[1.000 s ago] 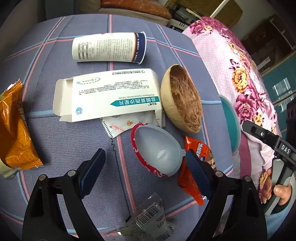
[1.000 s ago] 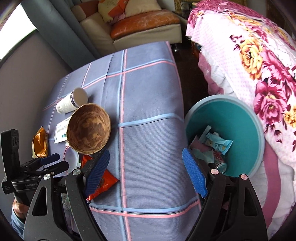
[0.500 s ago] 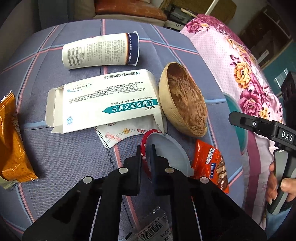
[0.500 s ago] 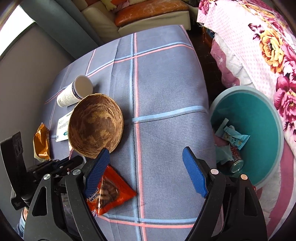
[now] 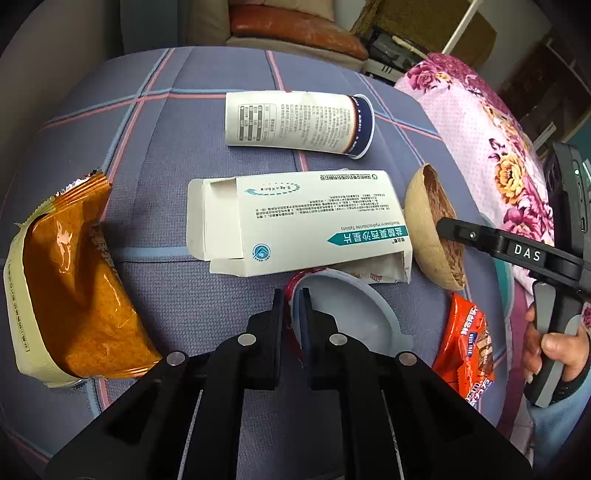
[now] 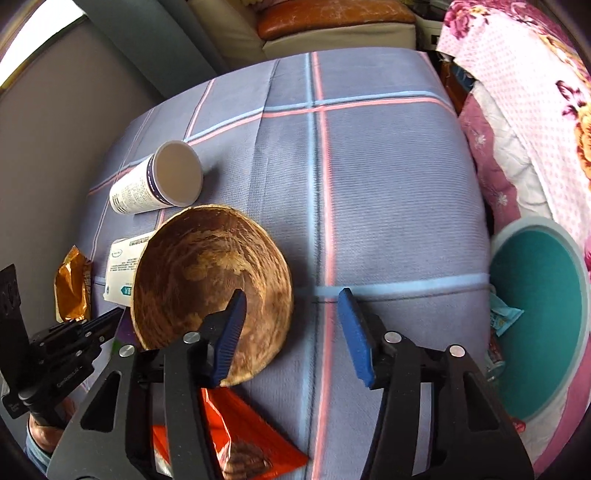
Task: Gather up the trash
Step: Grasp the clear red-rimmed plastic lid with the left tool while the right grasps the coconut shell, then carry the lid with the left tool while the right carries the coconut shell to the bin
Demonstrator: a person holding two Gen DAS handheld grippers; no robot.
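Left wrist view: the rim of a shallow plastic cup, white inside and red outside, is clamped between the closed fingers of the left gripper. The cup lies on its side on the cloth, just below a flattened tablet box, with a torn sachet tucked between them. Step judged: cup grasped, not yet lifted. Next move calls for a lift clear of the box and a carry rightward to the teal bin, which is beside the table and already holds wrappers.

The right gripper is held open and empty, above the edge of a wooden bowl. An orange-red snack packet lies under it and is probably its next pick.

Other trash left: a paper cup on its side and an orange bag at left.

Surface: a table under grey-blue cloth with pink and blue lines. A floral quilt is seen at right, a sofa behind.
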